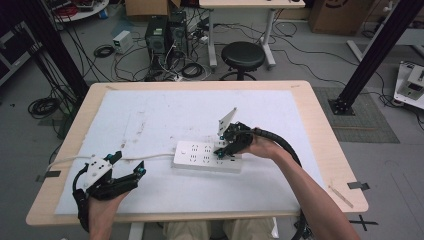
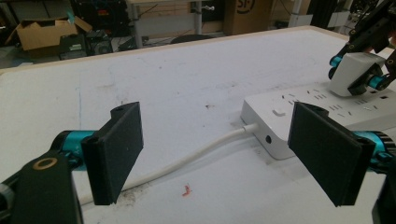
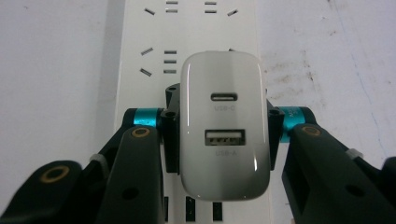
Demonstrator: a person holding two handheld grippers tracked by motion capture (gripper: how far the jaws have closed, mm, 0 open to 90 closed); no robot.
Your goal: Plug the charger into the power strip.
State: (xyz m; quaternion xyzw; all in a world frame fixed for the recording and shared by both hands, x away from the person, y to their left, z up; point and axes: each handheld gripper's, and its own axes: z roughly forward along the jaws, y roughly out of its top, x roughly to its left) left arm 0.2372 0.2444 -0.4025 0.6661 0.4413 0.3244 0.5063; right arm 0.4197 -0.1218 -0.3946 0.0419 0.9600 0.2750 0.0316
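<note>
A white power strip [image 1: 207, 156] lies on the mat near the table's middle, and its white cable [image 1: 150, 156] runs off to the left. My right gripper [image 1: 223, 147] is shut on a white USB charger [image 3: 226, 126], a pad on each side, with its two ports facing the camera. The charger [image 2: 350, 70] sits slightly tilted on the strip's [image 2: 280, 126] socket face, and its prongs are hidden. My left gripper [image 1: 129, 163] rests open near the front left, its jaws wide apart and empty. Seen between those jaws are the cable [image 2: 201, 154] and the strip's end.
A white mat [image 1: 150, 115] covers most of the wooden table [image 1: 320, 125]. A black stool [image 1: 243, 56] stands beyond the far edge, among computers and loose cables on the floor. Black frame posts rise at both sides.
</note>
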